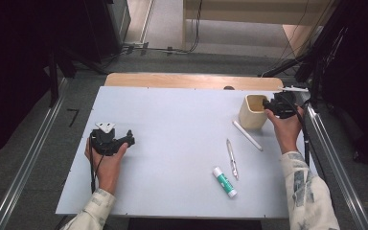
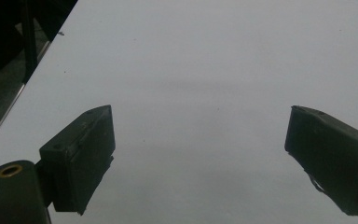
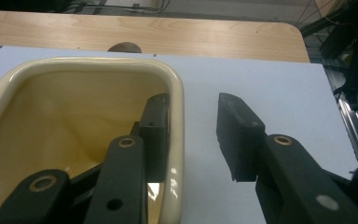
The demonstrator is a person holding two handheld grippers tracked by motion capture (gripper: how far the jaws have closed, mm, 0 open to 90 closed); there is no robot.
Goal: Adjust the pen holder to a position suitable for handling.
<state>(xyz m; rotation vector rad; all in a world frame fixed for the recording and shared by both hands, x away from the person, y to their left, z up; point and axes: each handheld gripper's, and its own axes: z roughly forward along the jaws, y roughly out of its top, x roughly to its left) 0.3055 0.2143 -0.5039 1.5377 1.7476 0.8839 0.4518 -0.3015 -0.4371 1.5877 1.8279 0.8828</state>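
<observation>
Right tool (image 3: 193, 135) straddling wall of cream square plastic cup (image 3: 179, 140) at far right of pale grey surface (image 1: 172, 143), jaws not yet pinching; we'd seat deeper, squeeze square. Left tool (image 2: 198, 154) wide open, empty.

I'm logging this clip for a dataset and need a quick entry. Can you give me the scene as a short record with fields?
surface: pale grey table
container: cream cup, upright, far right, looks empty
loose items: white stick, silver pen, glue stick, all lying flat near the cup
right gripper: straddles the cup's wall, one jaw inside, one outside; outer jaw apart from the wall
left gripper: jaws wide apart over bare table, holds nothing
</observation>
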